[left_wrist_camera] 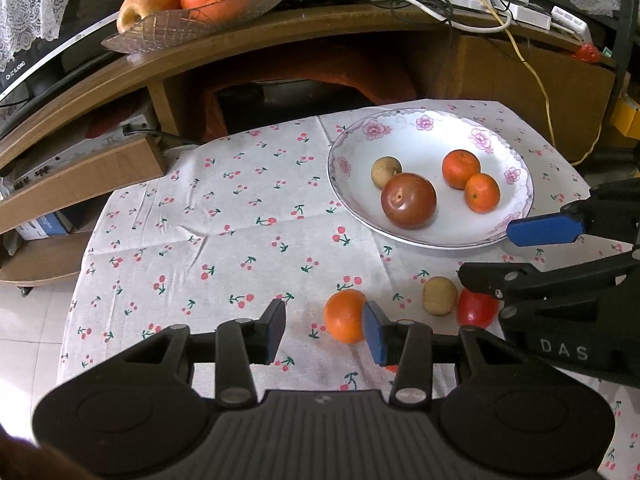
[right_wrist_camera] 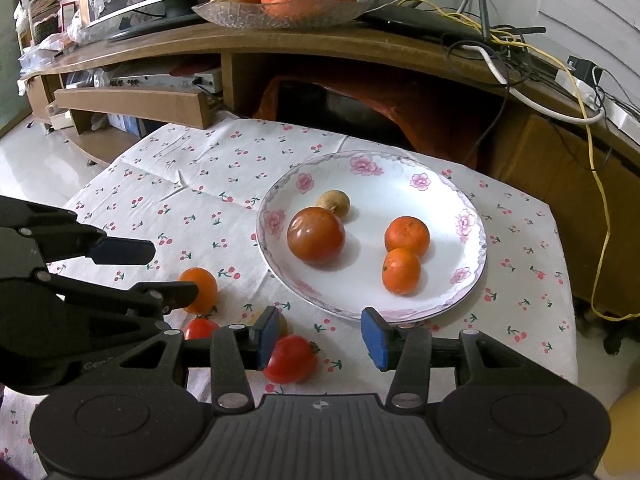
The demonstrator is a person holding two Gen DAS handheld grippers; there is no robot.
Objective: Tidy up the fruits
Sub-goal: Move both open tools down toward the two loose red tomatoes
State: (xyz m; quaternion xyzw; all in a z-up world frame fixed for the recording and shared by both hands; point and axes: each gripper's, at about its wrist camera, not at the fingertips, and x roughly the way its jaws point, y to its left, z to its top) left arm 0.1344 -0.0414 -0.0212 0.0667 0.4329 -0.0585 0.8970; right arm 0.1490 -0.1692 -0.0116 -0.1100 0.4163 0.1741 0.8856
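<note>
Fruits lay split between a white floral-rimmed plate and the cherry-print cloth under it. On the plate sat a large dark-red tomato, two small mandarins touching each other, and a brown longan touching the tomato. Loose on the cloth were one small orange mandarin, a second brown longan, and a red tomato partly hidden behind the gripper fingers; another red fruit was mostly covered. The left gripper had its jaws spread with nothing between them, its right pad just beside the loose mandarin. The right gripper was likewise spread and empty. Behind stood a wooden TV stand with a glass fruit dish and tangled cables.
</note>
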